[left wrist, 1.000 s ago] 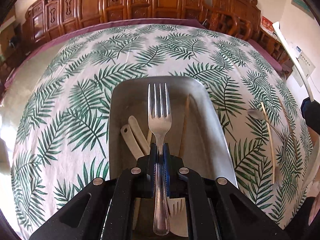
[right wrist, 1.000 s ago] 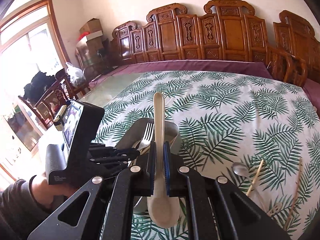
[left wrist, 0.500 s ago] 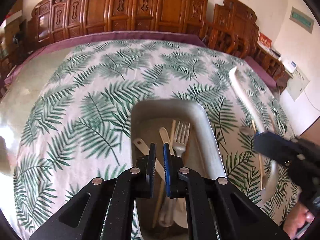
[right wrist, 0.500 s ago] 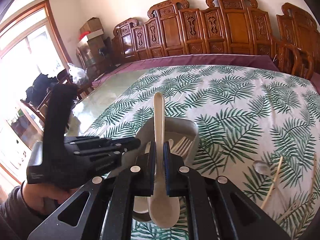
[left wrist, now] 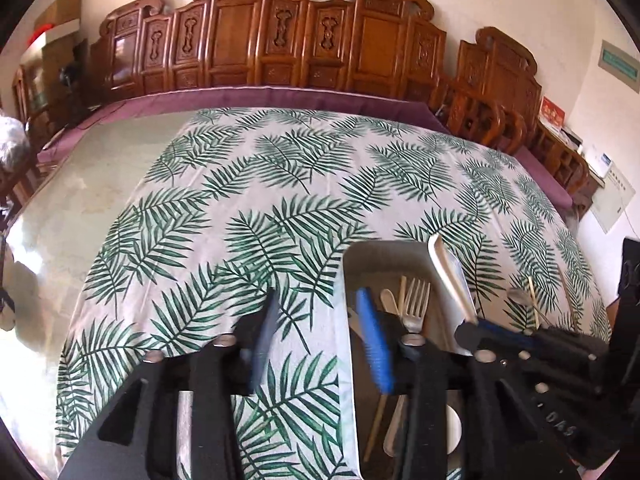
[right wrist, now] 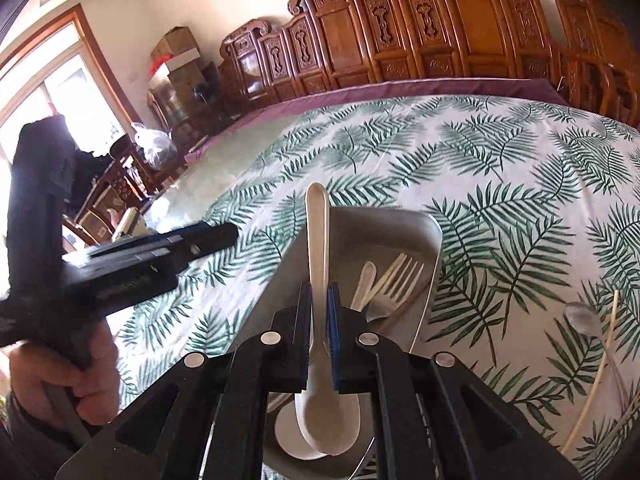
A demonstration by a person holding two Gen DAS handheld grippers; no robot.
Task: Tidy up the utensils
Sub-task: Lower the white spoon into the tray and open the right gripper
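Observation:
A grey tray (left wrist: 384,250) (right wrist: 434,236) lies on the leaf-print tablecloth and holds a metal fork (left wrist: 416,306) (right wrist: 400,280), white spoons and chopsticks. My left gripper (left wrist: 320,336) is open and empty, over the tray's left rim; it also shows in the right wrist view (right wrist: 208,236). My right gripper (right wrist: 319,300) is shut on a white spoon (right wrist: 318,248), handle forward, held over the tray. The spoon (left wrist: 448,276) and right gripper (left wrist: 484,330) show in the left wrist view.
A metal spoon (right wrist: 582,316) and loose chopsticks (right wrist: 600,364) lie on the cloth right of the tray. Bare tabletop (left wrist: 84,208) lies left of the cloth. Carved wooden chairs (left wrist: 280,40) line the far edge.
My left gripper let the fork go into the tray, opened wide and moved left. My right gripper carried the white spoon in over the tray.

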